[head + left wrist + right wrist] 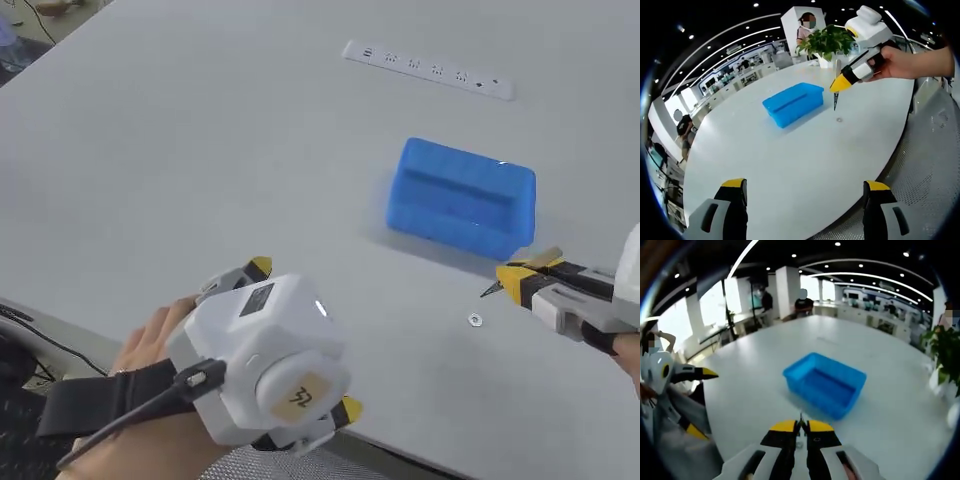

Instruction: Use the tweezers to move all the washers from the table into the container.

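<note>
**One washer on the bench beside the blue container**

Your blue container (825, 382) sits open-topped on the white bench (200, 150), and its inside shows bare blue floor. A small silvery washer (474, 320) lies flat on the bench near the container, close to the tip of the tweezers (835, 101) but apart from it. Your right gripper (801, 427) is clamped on the tweezers. Your left gripper (804, 186) hovers with its jaws spread wide.

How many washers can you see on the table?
1. The washer lies on the table by the tweezers, near the container. Others may hide behind the left gripper.
</note>
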The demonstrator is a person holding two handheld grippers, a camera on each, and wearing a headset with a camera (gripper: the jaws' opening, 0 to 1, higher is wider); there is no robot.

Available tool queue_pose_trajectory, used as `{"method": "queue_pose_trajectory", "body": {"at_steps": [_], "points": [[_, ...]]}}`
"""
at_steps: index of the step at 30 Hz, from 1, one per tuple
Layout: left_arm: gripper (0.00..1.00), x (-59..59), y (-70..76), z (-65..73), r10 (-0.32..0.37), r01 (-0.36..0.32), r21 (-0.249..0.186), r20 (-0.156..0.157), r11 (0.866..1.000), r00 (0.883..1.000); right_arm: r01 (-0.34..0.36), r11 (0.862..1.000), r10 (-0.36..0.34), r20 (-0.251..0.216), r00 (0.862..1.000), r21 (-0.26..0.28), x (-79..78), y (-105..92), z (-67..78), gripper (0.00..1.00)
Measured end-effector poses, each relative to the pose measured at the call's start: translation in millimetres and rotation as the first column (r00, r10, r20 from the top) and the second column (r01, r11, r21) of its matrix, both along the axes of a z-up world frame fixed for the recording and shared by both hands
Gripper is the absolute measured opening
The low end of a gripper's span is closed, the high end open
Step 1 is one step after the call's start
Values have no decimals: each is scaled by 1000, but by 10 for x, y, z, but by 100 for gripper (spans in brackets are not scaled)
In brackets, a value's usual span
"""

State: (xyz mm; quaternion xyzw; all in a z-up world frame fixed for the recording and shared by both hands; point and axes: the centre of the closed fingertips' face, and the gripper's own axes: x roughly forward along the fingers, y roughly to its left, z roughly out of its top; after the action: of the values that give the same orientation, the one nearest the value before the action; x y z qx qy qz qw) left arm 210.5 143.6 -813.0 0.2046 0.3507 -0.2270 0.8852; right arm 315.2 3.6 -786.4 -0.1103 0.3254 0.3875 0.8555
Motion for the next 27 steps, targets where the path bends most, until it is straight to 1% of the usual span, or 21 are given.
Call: {"method": "queue_pose_trajectory", "body": {"at_steps": [5, 9, 18, 20, 23, 24, 25, 27], "points": [[99, 0, 1, -6, -1, 1, 2, -2, 1000, 1000, -8, 1000, 8, -20, 1000, -19, -52, -30, -109, 3], [99, -7, -2, -15, -4, 4, 5, -6, 1000, 1000, -4, 1000, 4, -20, 1000, -13, -43, -37, -136, 3], [99, -16, -6, -19, -7, 8, 9, -9, 1000, 1000, -15, 999, 14, -32, 999, -37, -45, -52, -208, 3], [99, -15, -3, -21, -6, 6, 9, -10, 1000, 1000, -20, 999, 19, -26, 1000, -45, -52, -49, -217, 3], [99, -16, 1, -24, -5, 5, 10, -11, 1000, 1000, -21, 999, 20, -23, 1000, -41, -50, -31, -218, 3], [99, -15, 1, -24, -5, 5, 10, -10, 1000, 1000, -24, 998, 23, -30, 999, -54, -60, -35, -247, 3], [99, -15, 2, -27, -5, 5, 12, -11, 1000, 1000, -22, 999, 22, -16, 1000, -43, -51, -27, -229, 3], [99, -18, 5, -34, -6, 6, 15, -14, 1000, 1000, -18, 999, 17, -14, 1000, -38, -44, -21, -232, 3]]}}
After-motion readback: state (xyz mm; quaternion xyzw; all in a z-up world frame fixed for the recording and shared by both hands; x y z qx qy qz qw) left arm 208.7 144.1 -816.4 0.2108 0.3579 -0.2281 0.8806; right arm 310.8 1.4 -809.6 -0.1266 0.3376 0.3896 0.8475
